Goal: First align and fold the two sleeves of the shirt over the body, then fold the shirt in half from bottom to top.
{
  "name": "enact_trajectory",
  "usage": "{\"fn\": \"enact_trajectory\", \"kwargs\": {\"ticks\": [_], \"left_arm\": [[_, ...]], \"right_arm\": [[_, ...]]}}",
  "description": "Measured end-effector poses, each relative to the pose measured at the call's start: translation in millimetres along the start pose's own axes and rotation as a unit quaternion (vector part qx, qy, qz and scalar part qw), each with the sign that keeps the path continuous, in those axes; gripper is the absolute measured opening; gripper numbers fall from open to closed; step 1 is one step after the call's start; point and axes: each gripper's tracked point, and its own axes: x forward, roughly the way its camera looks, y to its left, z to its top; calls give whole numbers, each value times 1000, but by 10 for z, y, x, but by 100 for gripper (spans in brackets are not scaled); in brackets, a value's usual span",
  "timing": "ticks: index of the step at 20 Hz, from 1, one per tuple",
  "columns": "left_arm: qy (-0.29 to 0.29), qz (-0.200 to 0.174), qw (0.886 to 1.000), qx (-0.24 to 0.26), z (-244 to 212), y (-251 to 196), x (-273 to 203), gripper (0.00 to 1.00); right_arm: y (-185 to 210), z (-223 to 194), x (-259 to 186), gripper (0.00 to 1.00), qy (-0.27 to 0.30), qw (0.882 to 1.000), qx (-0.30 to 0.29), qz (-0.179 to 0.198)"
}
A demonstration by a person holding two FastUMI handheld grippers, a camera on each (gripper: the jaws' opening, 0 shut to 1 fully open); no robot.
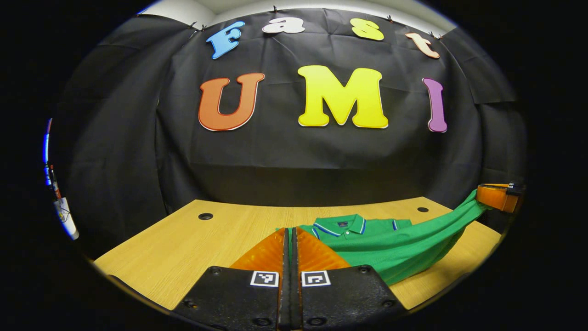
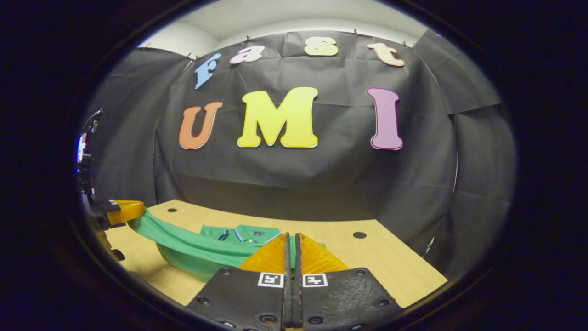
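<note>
Both grippers are gripping the green shirt (image 1: 390, 248) by its bottom hem and lifting it off the wooden bench (image 1: 183, 248), so the step in hand looks to be the last one, the bottom-to-top fold; the sleeves appear already tucked in, though the raised cloth is hiding most of the body and I cannot confirm that. In the left gripper view, the left gripper (image 1: 291, 234) is showing its fingers pressed together with a thin strip of green fabric caught between them, and the right gripper (image 1: 498, 196) is holding the other hem corner up at the far right, the cloth stretching taut between the two. In the right gripper view, the right gripper's own fingers (image 2: 275, 257) are likewise pinching green fabric, with the left gripper (image 2: 124, 210) raised at the left edge. The shirt is lying with its collar (image 1: 342, 226) pointing away from the person, toward the booth's wall, its long axis running from the near edge of the bench to the far side, with the hem end hanging in the air as a sagging band. The next move is probably calling for both grippers to be travelling forward together, level, carrying the hem over to the collar, then lowering and releasing evenly so the edges are meeting square.
</note>
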Motion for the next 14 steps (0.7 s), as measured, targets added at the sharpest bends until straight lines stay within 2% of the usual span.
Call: {"fn": "enact_trajectory", "kwargs": {"ticks": [4, 8, 11, 14], "left_arm": [[-8, -10, 999, -35, 366, -66, 604, 5], [-24, -7, 999, -39, 648, -60, 1135, 6], [-20, 0, 1000, -22, 595, -48, 1508, 6], [2, 0, 1000, -27, 385, -39, 1902, 6]], "right_arm": [[-43, 389, 599, 0, -18, 1000, -1, -22], [2, 645, 1134, 0, -19, 1000, 14, -20], [-22, 595, 1542, 0, -16, 1000, 7, -25], [-75, 410, 1940, 0, 3, 1000, 2, -28]]}}
